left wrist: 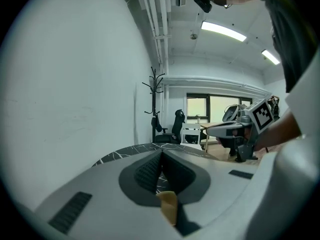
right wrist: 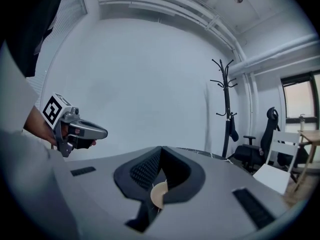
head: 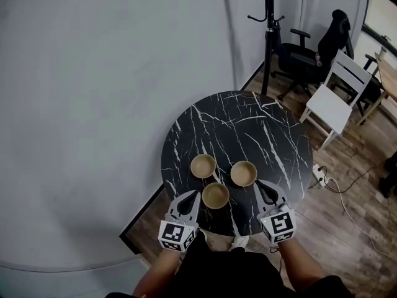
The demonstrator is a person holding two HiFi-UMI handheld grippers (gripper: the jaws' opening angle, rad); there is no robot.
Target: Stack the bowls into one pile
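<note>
Tan sliver of bowl [left wrist: 168,207] is all the left gripper view offers, caught in the slot beneath the jaws. The gripper body masks the rest, so I cannot tell which bowl it is. Left gripper [head: 193,195] is clenched on nothing, jaws meeting at the tips. From the head view its tips sit just beside the near bowl [head: 215,195], contact too small to judge. Black marble table [head: 248,123], round and white-veined, has its near rim hidden behind both grippers and the person's dark clothing, and the forearms are cut off at the bottom edge. Three bowls stand on it in a loose triangle, all separate and none stacked. Left bowl [head: 203,165] is farthest left, the near bowl is closest to the person, and the right bowl [head: 244,173] is just beyond it to the right. Each stands open side up, showing only its own tan inside. Right gripper [head: 261,187] is likewise clenched and holds nothing, its tips just beside the right bowl and apart from it. Its own view gives only a small tan arc [right wrist: 159,194] under the jaws. Coat stand [head: 269,30], a dark office chair [head: 316,48] and a white chair [head: 338,92] stand past the table's far right.
</note>
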